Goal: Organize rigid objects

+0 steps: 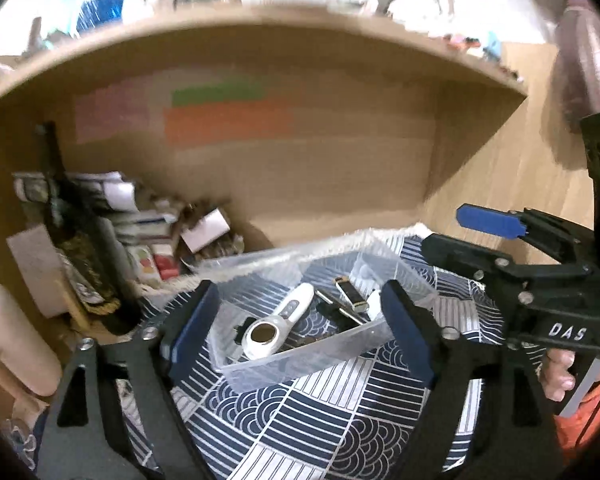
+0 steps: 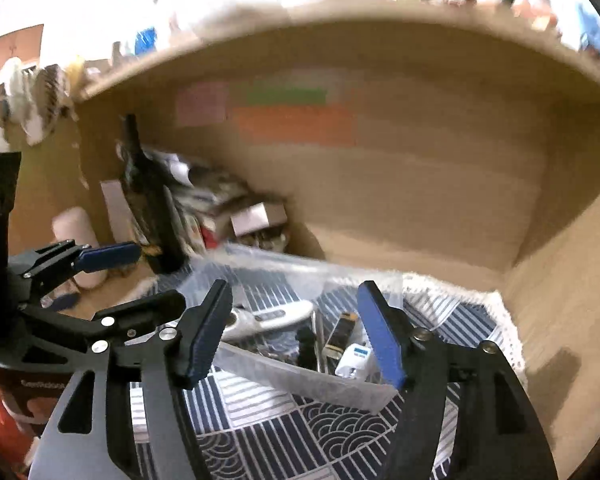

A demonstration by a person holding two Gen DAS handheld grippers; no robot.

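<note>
One wooden shelf alcove [image 1: 320, 168] surrounds everything, and on its back wall I count three coloured paper patches: pink, green and orange. On the counter inside it lies one blue-and-white patterned cloth [image 1: 320, 408], and one clear plastic box [image 1: 300, 364] stands on this cloth. This box is my landmark.

Inside the box I count one white handheld device [image 1: 278, 322] with a round metal face, one slim silver tool-like piece [image 1: 340, 306] beside it, one small black-and-gold item [image 1: 350, 294] behind that, and one small white-and-blue plug-like piece [image 2: 354, 360] near the right end of the box. Some dark things lie under them, but I cannot tell them apart.

To the left of the box and behind it, one dark bottle [image 1: 76, 248] stands upright among a pile of small packages [image 1: 156, 236], too blurred to count. One pale cylinder [image 1: 16, 344] stands further left of the box.

Two tools are here. The left tool [image 1: 300, 324] hovers over the near side of the box, its two blue-padded fingers spread wide with the box seen between them, pinching nothing. The right tool [image 2: 296, 332] is also held over the box from the near side, fingers spread wide and empty. In the left view the right tool [image 1: 472, 236] reaches in from the right of the box, with a hand [image 1: 558, 372] on its grip.
</note>
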